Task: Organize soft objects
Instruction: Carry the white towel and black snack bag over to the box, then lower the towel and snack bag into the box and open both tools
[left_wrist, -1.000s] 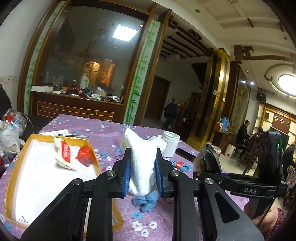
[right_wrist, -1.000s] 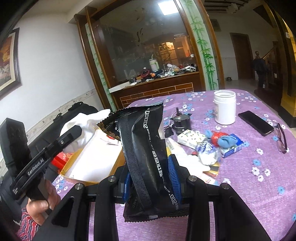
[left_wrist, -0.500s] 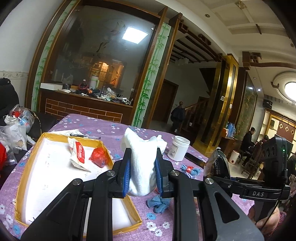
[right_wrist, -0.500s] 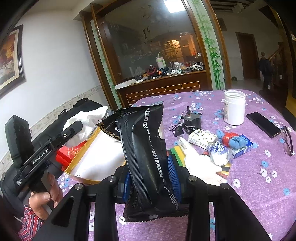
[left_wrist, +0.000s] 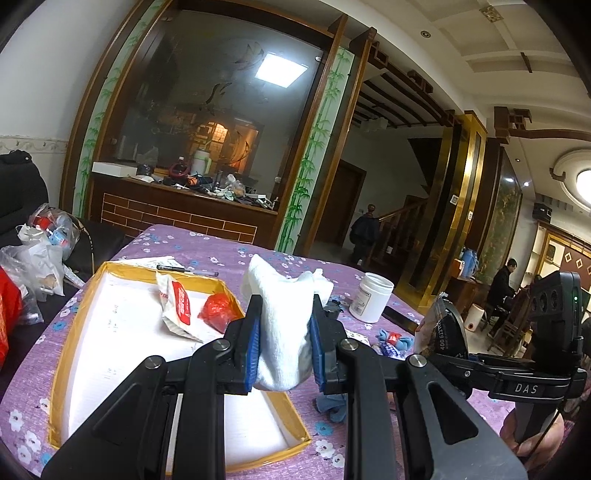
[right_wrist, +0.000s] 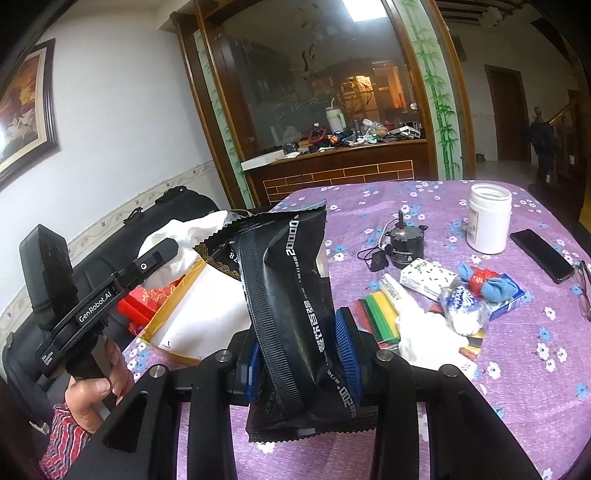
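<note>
White and soft, the cloth (left_wrist: 284, 325) sits squeezed between the blue pads of my left claw (left_wrist: 284, 343). The claw is nearly closed on it, and the cloth hangs in the air over the near corner of the yellow box (left_wrist: 66, 369). My right claw (right_wrist: 301, 350) is pressed on a shiny black snack bag (right_wrist: 291, 295), with its pads a bit wider apart because the bag is fat. The bag stands up tall above the purple tablecloth (right_wrist: 517, 387), next to the box.

What could go wrong? The cloth is floppy and only its middle is pinched. If I let go too early, I think it could land on the box edge and slide out onto the table. The black bag is slippery, so it may slip down through my pads if I tip it. My two claws are near each other, so they could bump.

In the box I see a white packet (left_wrist: 177, 306) and a red crinkly thing (left_wrist: 218, 314). More soft things wait on the table, like the blue and red bundle (right_wrist: 487, 280).

Some things I cannot see well. My claw hides the bottom of the cloth. The bag hides part of the box. I cannot read the writing on the bag.
</note>
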